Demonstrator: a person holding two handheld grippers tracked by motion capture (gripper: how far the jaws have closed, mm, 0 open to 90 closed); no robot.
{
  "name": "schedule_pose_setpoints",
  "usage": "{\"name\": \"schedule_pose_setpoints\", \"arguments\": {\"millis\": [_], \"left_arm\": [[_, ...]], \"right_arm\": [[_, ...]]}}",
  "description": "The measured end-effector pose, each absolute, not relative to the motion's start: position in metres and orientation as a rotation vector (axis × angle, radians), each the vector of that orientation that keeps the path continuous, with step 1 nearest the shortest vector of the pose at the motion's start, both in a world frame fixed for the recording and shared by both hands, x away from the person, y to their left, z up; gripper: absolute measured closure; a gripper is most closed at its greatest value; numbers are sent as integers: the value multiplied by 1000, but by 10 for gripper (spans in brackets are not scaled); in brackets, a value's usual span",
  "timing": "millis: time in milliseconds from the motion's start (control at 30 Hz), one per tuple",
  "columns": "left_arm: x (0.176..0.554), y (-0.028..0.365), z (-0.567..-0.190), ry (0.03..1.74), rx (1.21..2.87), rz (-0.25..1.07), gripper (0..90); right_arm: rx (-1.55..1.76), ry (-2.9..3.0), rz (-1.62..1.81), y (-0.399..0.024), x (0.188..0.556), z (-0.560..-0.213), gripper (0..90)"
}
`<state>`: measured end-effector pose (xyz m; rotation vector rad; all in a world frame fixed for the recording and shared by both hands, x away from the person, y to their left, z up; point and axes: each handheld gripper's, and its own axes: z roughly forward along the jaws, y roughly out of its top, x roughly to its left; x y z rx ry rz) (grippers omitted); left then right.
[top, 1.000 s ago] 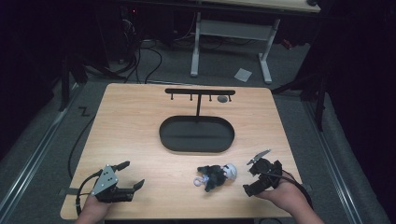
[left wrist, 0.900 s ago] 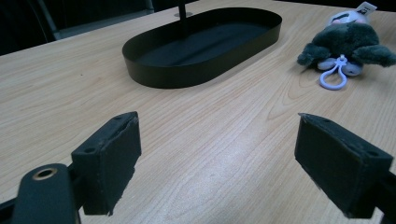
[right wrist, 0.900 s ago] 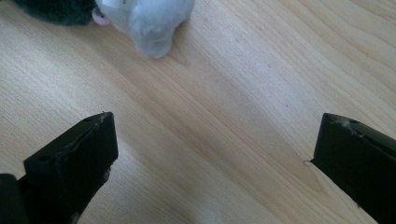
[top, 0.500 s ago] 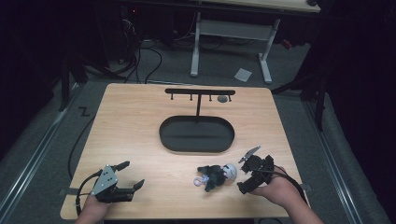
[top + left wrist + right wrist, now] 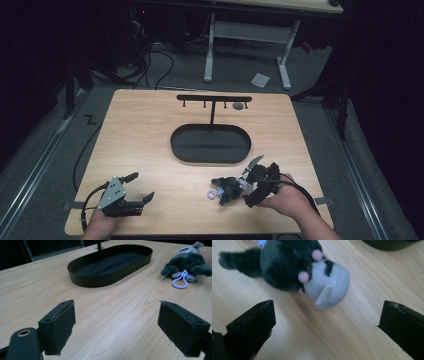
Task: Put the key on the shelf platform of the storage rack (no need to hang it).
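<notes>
A small dark plush toy (image 5: 227,189) with a pale head and a lilac clip ring (image 5: 213,194) lies on the wooden table near its front edge. My right gripper (image 5: 252,189) sits open just right of it, jaws spread wide around the pale head (image 5: 325,287) without touching. The toy (image 5: 186,263) and its ring (image 5: 180,282) lie far off to the right in the left gripper view. My left gripper (image 5: 137,189) rests open at the front left, nothing between its pads (image 5: 58,325).
A black oval tray (image 5: 176,145) stands mid-table, with a black T-shaped hanger rack (image 5: 214,98) behind it. A small grey object (image 5: 239,106) hangs near the rack's right end. Bare wood (image 5: 135,135) lies left of the tray.
My right gripper has moved left toward the plush toy, closing the gap until its jaws flank the toy's head. The left gripper has stayed put.
</notes>
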<state>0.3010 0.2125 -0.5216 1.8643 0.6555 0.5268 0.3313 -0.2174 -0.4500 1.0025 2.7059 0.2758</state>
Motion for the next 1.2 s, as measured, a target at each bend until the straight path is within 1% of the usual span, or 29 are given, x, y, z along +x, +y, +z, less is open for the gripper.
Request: {"name": "schedule_pose_setpoints", "arguments": {"millis": [100,233,300,467,500,567,600,633,667,767,800,900,933,967,1033,1100,1200], "left_arm": [[301,213,-522,654,1861,527,151],[301,213,-522,647,1862,519,151],[301,213,-522,649,1857,520,151],[301,213,-522,638,1861,511,151],[301,213,-522,638,1861,511,151],[301,214,-522,637,1860,514,151],[301,214,-522,637,1860,514,151],[301,214,-522,635,1860,512,151],[301,214,-522,636,1860,512,151],[301,213,-522,634,1863,514,151],[300,213,-522,633,1863,514,151],[301,213,-522,636,1862,510,151],[301,213,-522,636,1862,510,151],[301,213,-522,636,1862,510,151],[301,213,-522,635,1861,509,151],[301,213,-522,636,1862,508,151],[301,214,-522,635,1860,509,151]], "right_arm": [[982,2730,266,-208,338,-454,22],[948,2775,228,-198,345,-463,80],[931,2774,218,-194,349,-467,90],[913,2806,255,-191,353,-466,214],[913,2806,255,-191,353,-466,214],[922,2804,253,-191,352,-464,318],[917,2796,248,-192,351,-464,401],[930,2783,260,-194,350,-462,454],[954,2780,264,-196,349,-462,469],[998,2776,265,-200,344,-460,473],[1010,2773,273,-201,343,-459,445],[1045,2778,277,-201,345,-461,251],[1049,2782,263,-200,346,-462,216],[1040,2789,257,-199,348,-464,200],[1037,2800,250,-195,350,-468,189],[1021,2808,246,-192,352,-473,202],[1012,2824,249,-190,352,-476,330]]}}
